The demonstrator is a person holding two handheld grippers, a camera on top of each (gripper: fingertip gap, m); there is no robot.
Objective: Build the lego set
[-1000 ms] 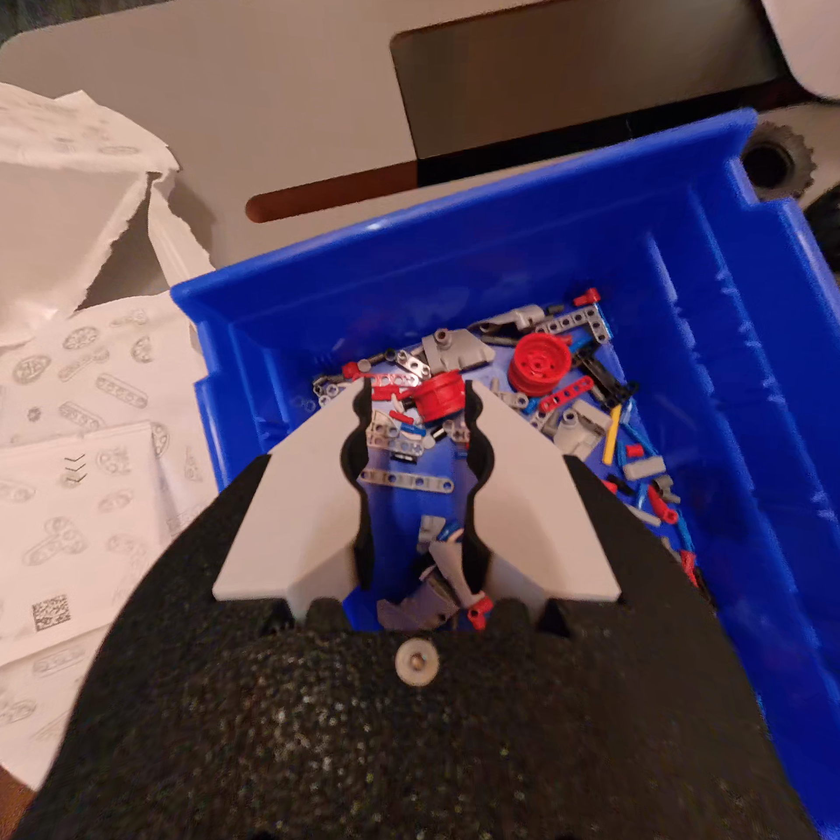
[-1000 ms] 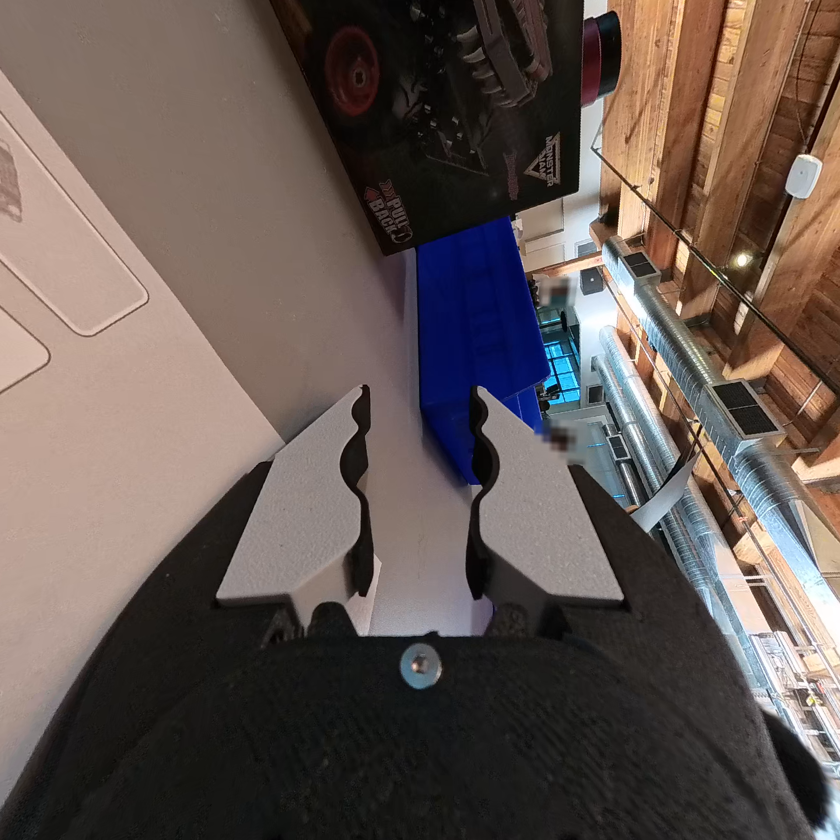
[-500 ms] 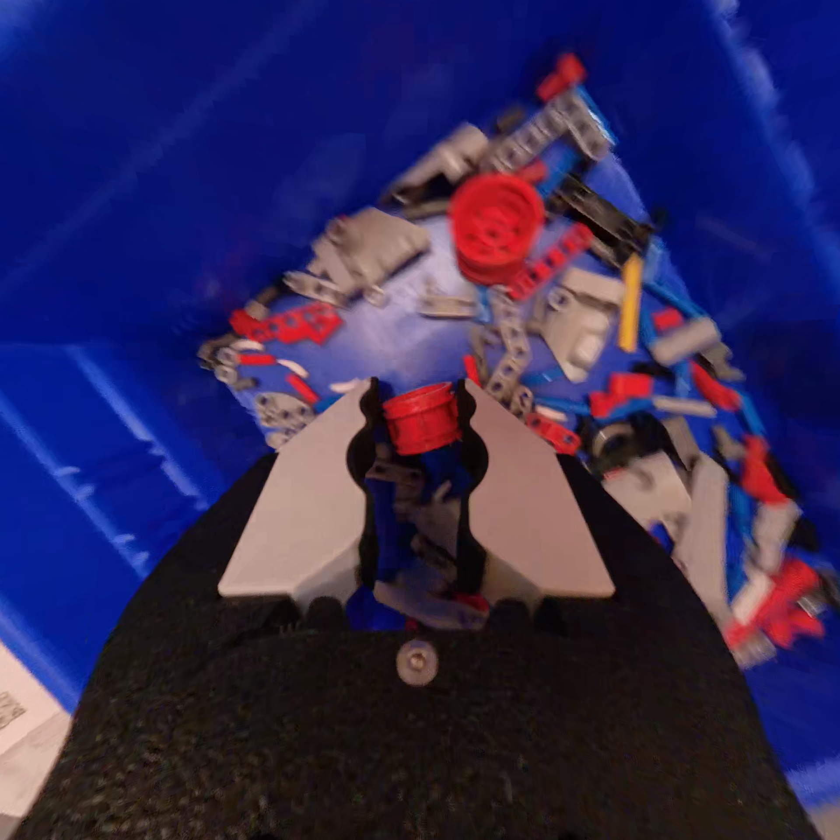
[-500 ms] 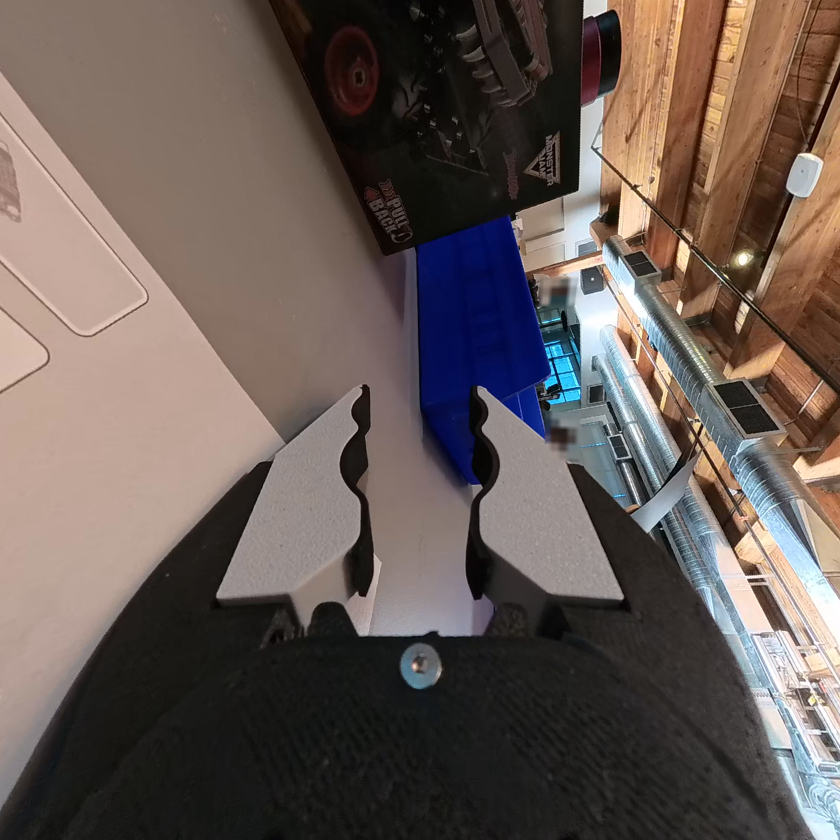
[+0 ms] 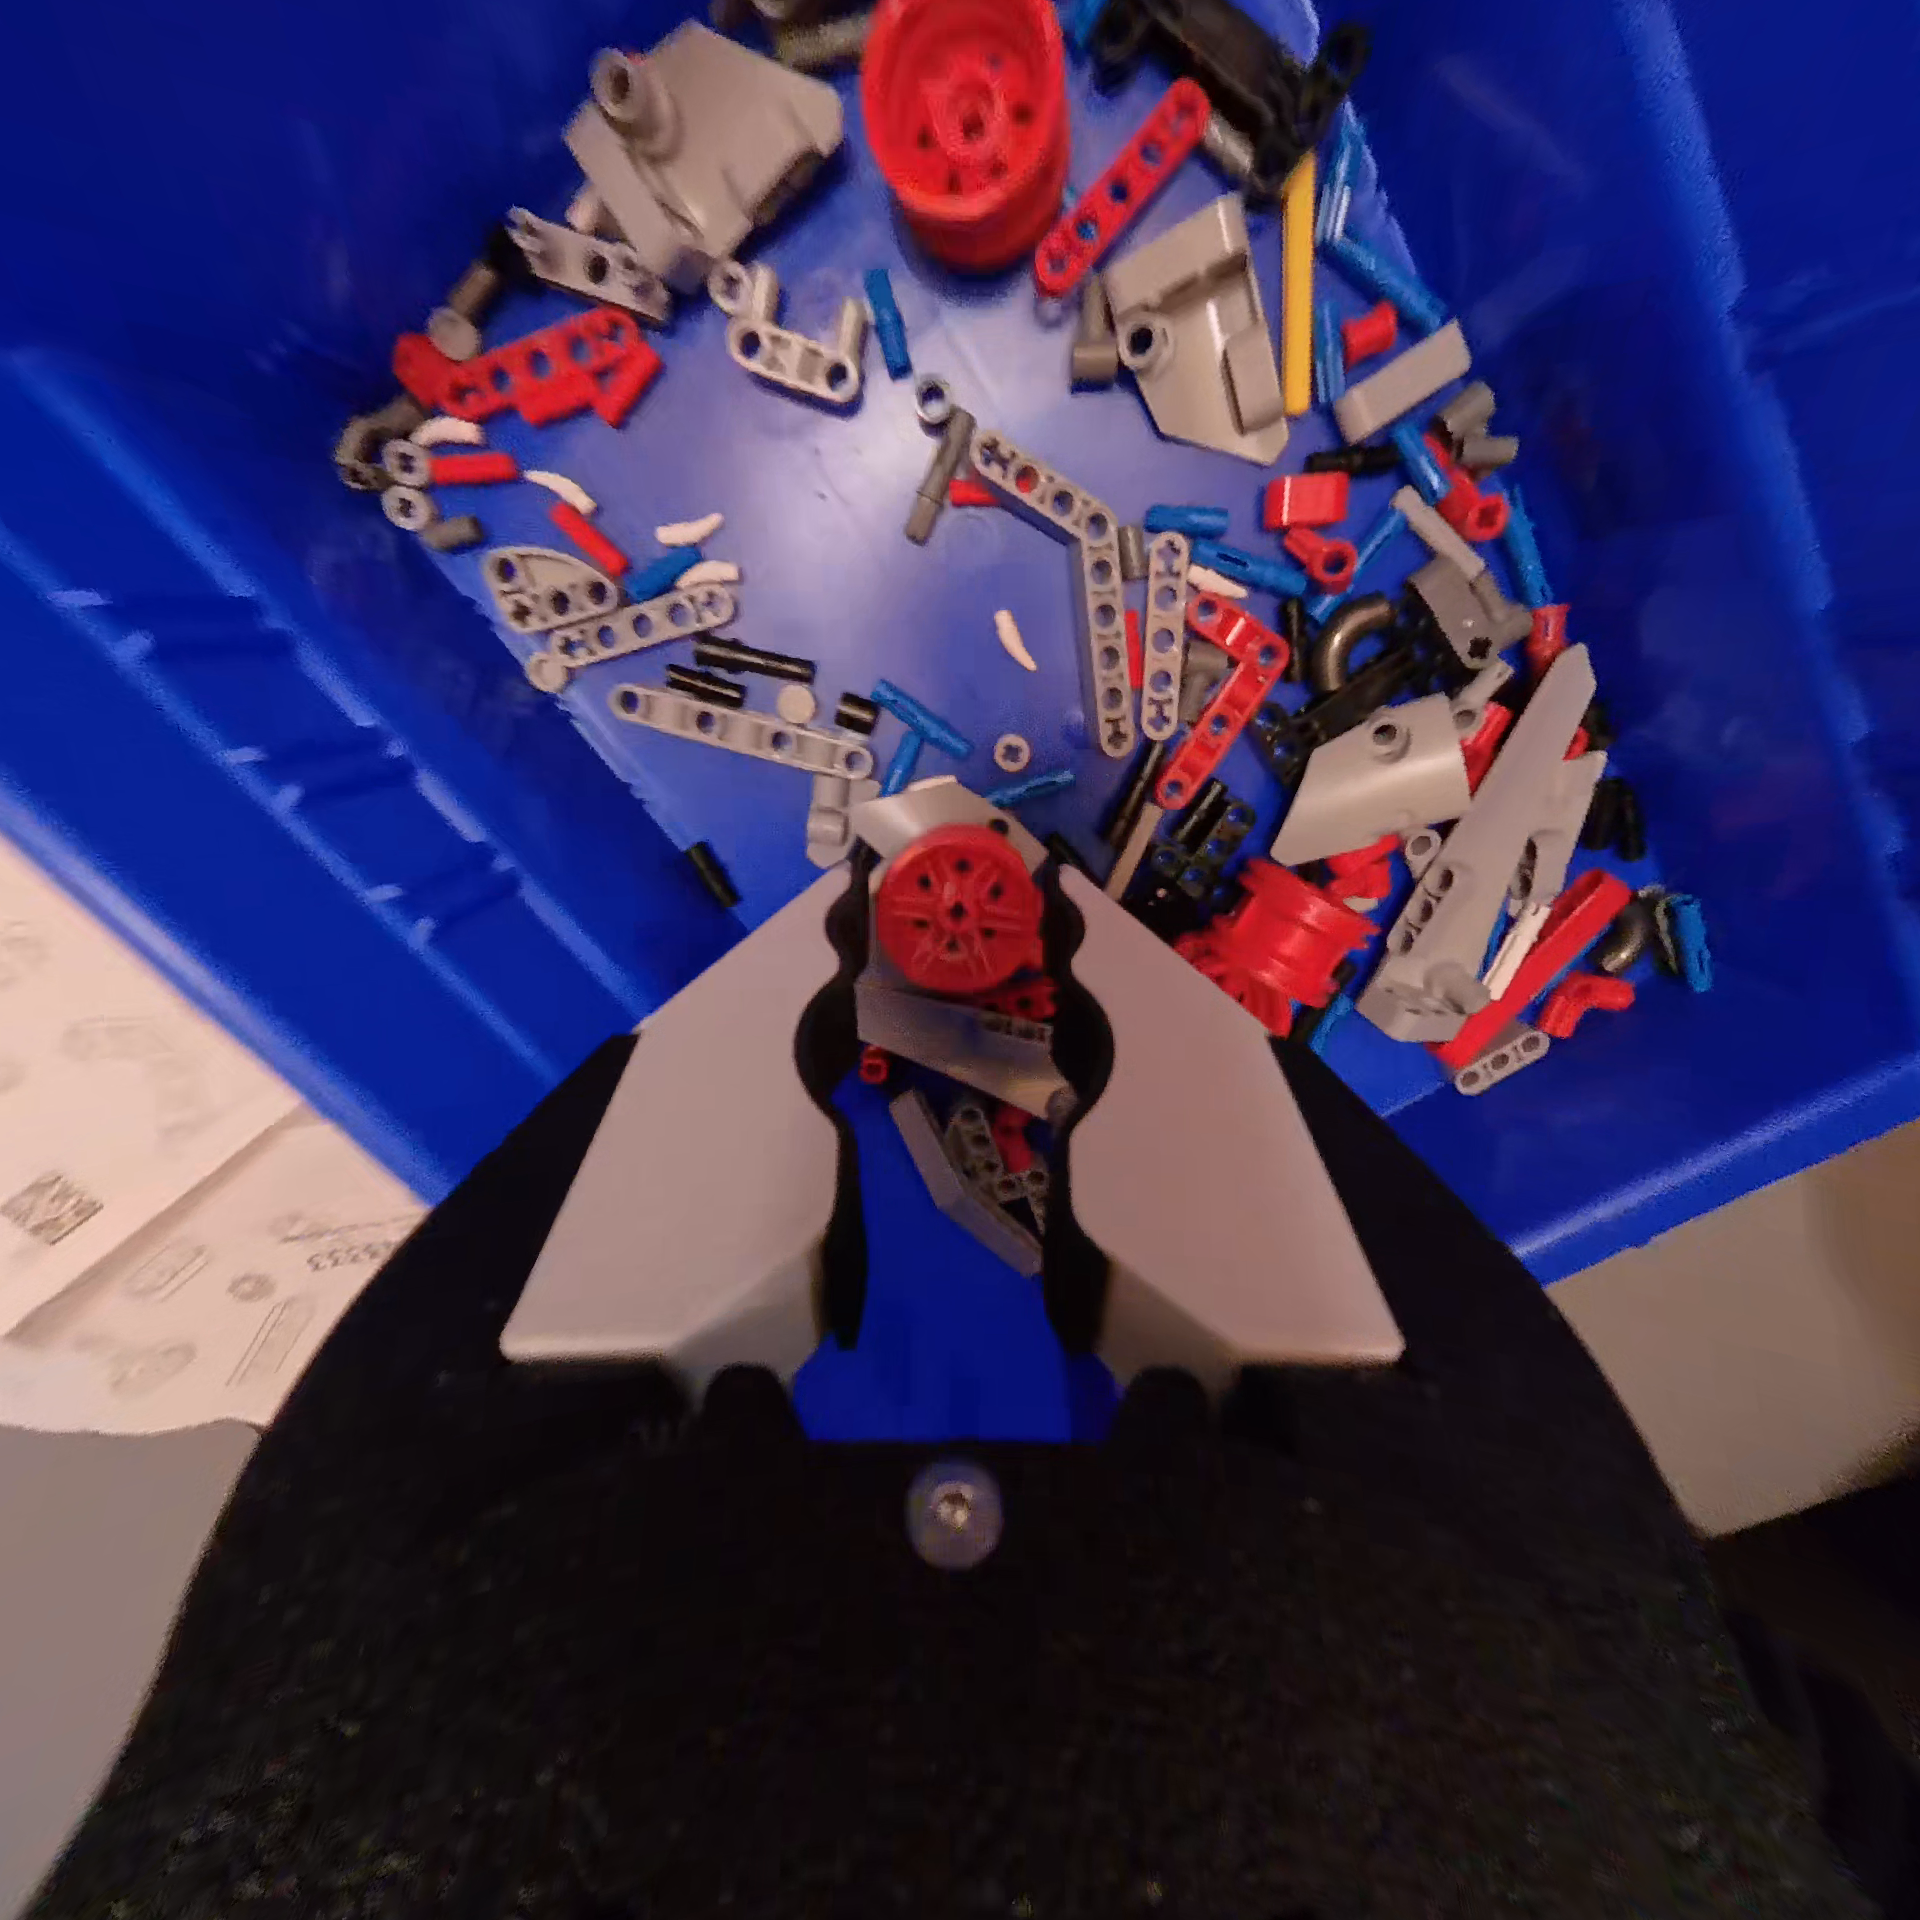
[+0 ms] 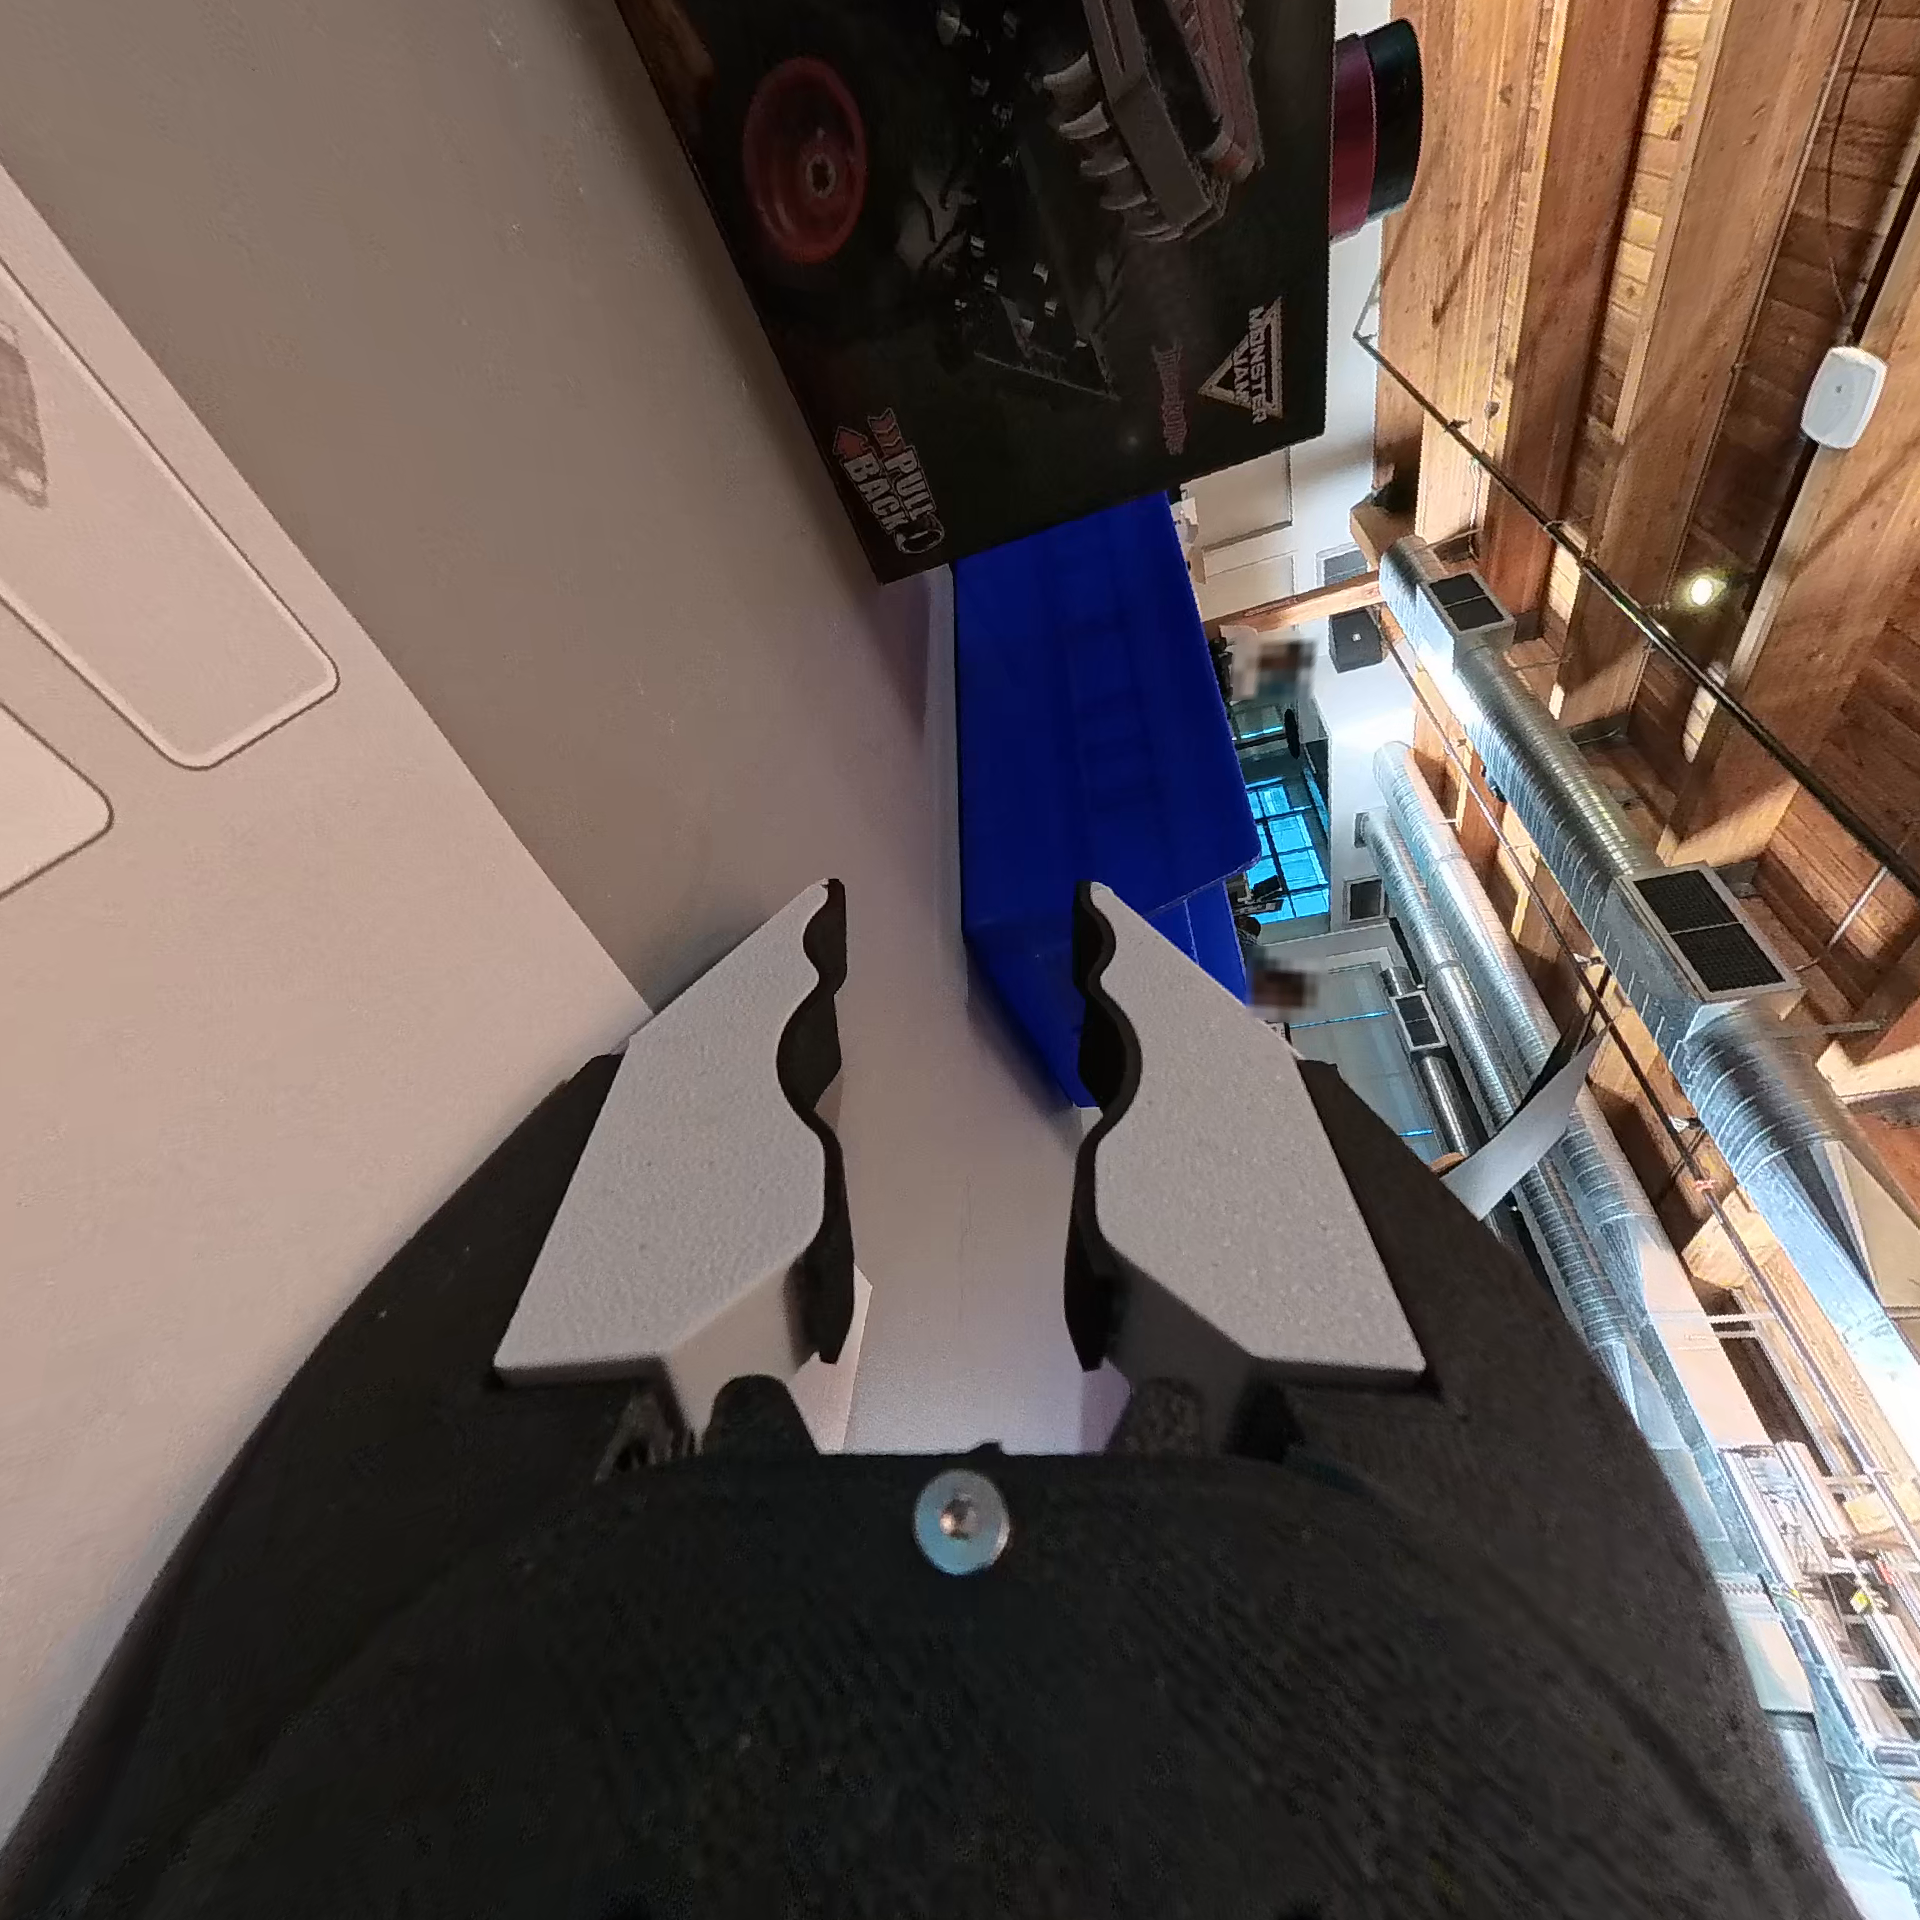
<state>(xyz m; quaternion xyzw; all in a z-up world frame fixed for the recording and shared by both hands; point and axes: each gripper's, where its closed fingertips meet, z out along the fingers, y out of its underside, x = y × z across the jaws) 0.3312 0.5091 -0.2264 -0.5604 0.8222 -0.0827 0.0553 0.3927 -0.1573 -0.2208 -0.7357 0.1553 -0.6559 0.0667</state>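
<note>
My left gripper (image 5: 951, 883) is shut on a small red wheel hub (image 5: 951, 935), whose spoked face is towards the camera. I hold it over the near end of a blue bin (image 5: 260, 727). The bin floor holds several loose lego pieces: a large red wheel (image 5: 966, 125), another red wheel (image 5: 1283, 940), grey panels (image 5: 696, 145), grey and red beams, and blue and black pins. My right gripper (image 6: 956, 899) is open and empty, turned on its side above the pale table (image 6: 468, 416).
White printed paper (image 5: 135, 1195) lies left of the bin. In the right wrist view, the dark lego box (image 6: 1039, 239) stands on the table with a blue bin (image 6: 1081, 748) beside it. A room with wooden beams and metal ducts lies beyond. About 65 cm separates my left fingertips from my right.
My left gripper has moved in over the bin with the red wheel hub in it and now looks steeply down at the pieces. The right gripper has not moved.
</note>
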